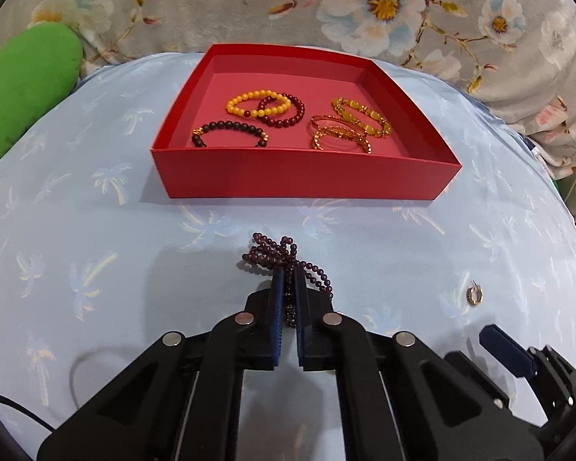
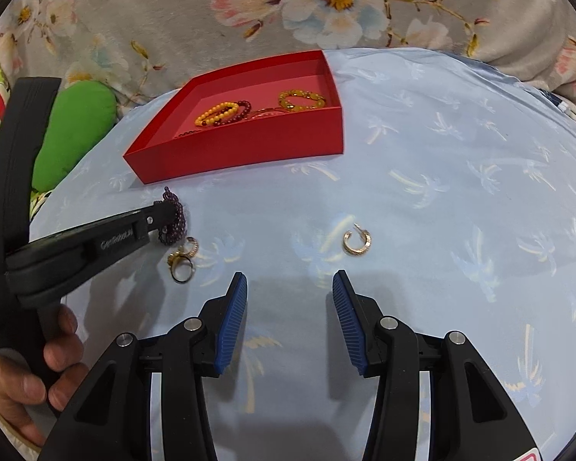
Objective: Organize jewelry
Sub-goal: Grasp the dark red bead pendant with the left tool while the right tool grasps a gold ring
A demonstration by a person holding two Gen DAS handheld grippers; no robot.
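My left gripper (image 1: 287,271) is shut on a bunched strand of dark purple beads (image 1: 272,249) that lies on the light blue palm-print cloth, in front of a red tray (image 1: 307,176). The tray holds a yellow bead bracelet (image 1: 249,101), dark red and black bead bracelets, and gold bangles (image 1: 349,126). In the right wrist view my right gripper (image 2: 290,284) stands open over bare cloth, nothing between its pads. A gold hoop earring (image 2: 357,240) lies just beyond it. The left gripper (image 2: 165,215) enters from the left with the purple beads (image 2: 174,223), and gold rings (image 2: 182,261) lie beside it.
A green cushion (image 1: 23,88) rests left of the tray, and floral fabric (image 1: 364,7) rises behind it. The same hoop earring (image 1: 474,295) shows to the right in the left wrist view. A hand (image 2: 30,368) grips the left tool's handle.
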